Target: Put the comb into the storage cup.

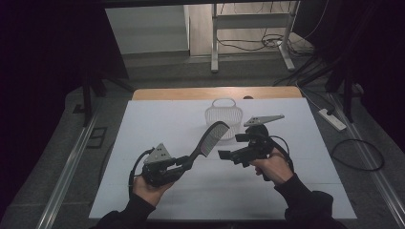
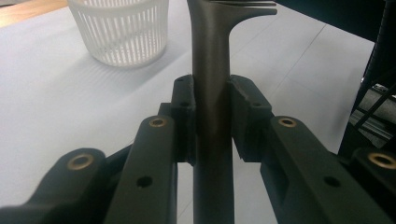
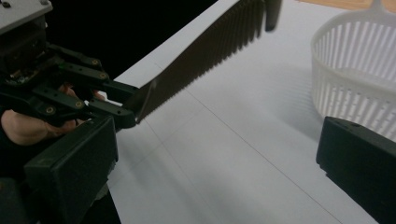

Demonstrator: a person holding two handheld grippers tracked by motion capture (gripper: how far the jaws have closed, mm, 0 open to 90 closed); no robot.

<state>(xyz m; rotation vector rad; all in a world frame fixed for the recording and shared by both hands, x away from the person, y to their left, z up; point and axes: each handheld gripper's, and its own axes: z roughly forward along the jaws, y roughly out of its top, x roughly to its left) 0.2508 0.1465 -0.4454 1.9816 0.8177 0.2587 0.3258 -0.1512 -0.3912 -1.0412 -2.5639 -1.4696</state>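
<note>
left gripper (image 1: 184,163): mine, clamped on the comb handle, both pads pressing it
comb (image 1: 211,138): dark, held off the table, handle in my left jaws, teeth end slanting up and far-right, toward the basket
right gripper (image 1: 229,155): mine, jaws wide apart, nothing between them, just right of the comb
basket (image 1: 223,119): white slatted plastic, upright, far centre of the sheet, just beyond the comb tip
table (image 1: 296,162): white sheet with faint grid lines; bare wood strip (image 1: 191,93) along far edge
room: dim, grey floor, white frame legs (image 1: 215,43) far, cables, power strip (image 1: 332,119) at right
writing: none readable
</note>
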